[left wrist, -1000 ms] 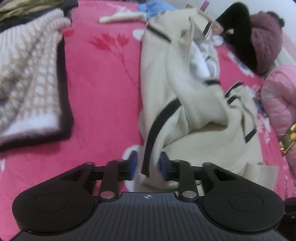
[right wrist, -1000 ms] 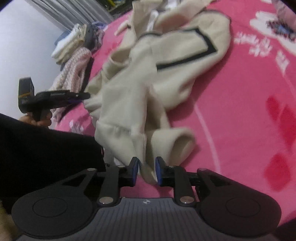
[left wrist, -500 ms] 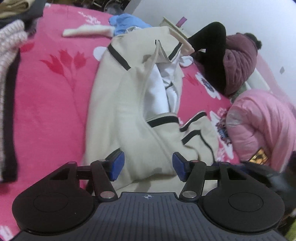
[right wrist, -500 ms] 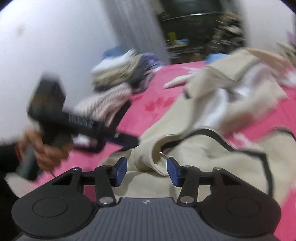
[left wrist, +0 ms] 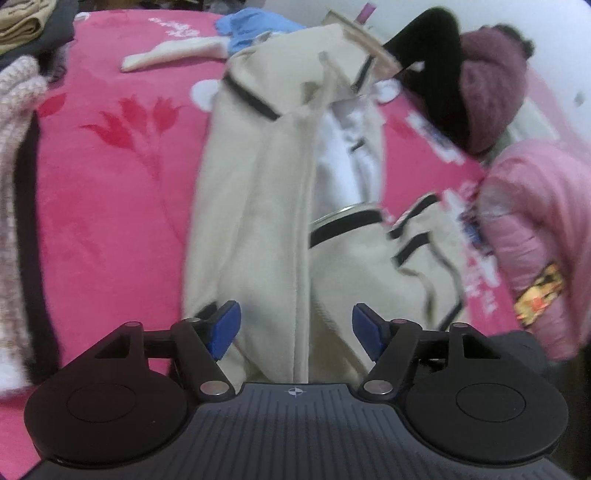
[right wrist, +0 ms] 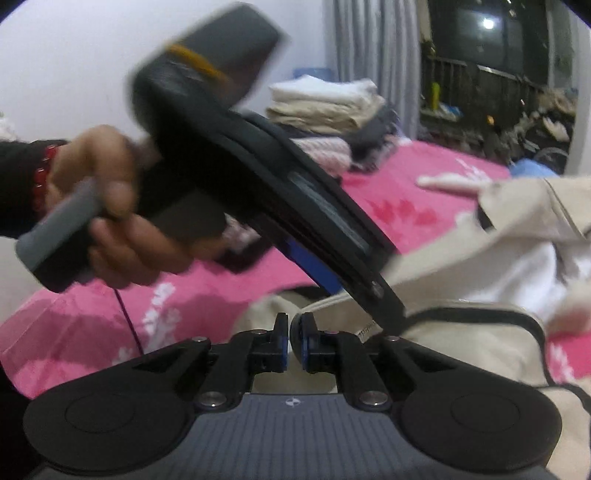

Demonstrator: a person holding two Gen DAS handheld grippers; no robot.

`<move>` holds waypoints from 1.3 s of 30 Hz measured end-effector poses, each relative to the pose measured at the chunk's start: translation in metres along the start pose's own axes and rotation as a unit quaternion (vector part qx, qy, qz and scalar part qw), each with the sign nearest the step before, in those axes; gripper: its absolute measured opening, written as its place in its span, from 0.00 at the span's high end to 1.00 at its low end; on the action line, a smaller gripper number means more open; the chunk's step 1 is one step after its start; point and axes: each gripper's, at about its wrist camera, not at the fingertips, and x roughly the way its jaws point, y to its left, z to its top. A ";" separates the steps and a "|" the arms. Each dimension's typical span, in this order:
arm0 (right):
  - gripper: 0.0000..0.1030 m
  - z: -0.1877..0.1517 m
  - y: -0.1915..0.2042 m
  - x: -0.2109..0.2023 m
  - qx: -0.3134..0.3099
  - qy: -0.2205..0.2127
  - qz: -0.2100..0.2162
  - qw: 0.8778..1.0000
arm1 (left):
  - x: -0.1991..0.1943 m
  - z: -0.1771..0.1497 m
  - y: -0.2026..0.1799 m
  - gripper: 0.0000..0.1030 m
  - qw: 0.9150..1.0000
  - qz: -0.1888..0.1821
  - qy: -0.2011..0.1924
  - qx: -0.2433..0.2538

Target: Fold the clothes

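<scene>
A cream garment (left wrist: 258, 206) with black trim lies crumpled lengthwise on the pink bedspread (left wrist: 110, 192). My left gripper (left wrist: 295, 328) hovers over its near end. Its jaws are opening, and a raised fold of the cloth runs between the blue pads without touching them. In the right wrist view the same garment (right wrist: 461, 332) spreads to the right. My right gripper (right wrist: 291, 343) is low at its near hem, jaws closing to a narrow slit with a sliver of cream cloth pinched in it. The left gripper (right wrist: 384, 306), held by a hand (right wrist: 110, 206), slants down just above and beyond it.
A pink-and-white knit sweater (left wrist: 14, 184) lies at the left edge. A pink padded jacket (left wrist: 535, 240), a maroon fuzzy garment (left wrist: 491, 99) and a black garment (left wrist: 436, 55) crowd the right. A stack of folded clothes (right wrist: 325, 107) stands by the curtain. A blue cloth (left wrist: 251, 29) lies far back.
My left jaws let go of the black-trimmed hem and spread wide. My right gripper rolled upright, swung in close under the left gripper, opened, then closed on the hem.
</scene>
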 end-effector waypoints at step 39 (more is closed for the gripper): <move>0.93 0.054 -0.270 0.035 0.438 -0.209 0.002 0.874 | -0.032 -0.046 -0.022 0.96 0.978 0.122 -0.108 0.128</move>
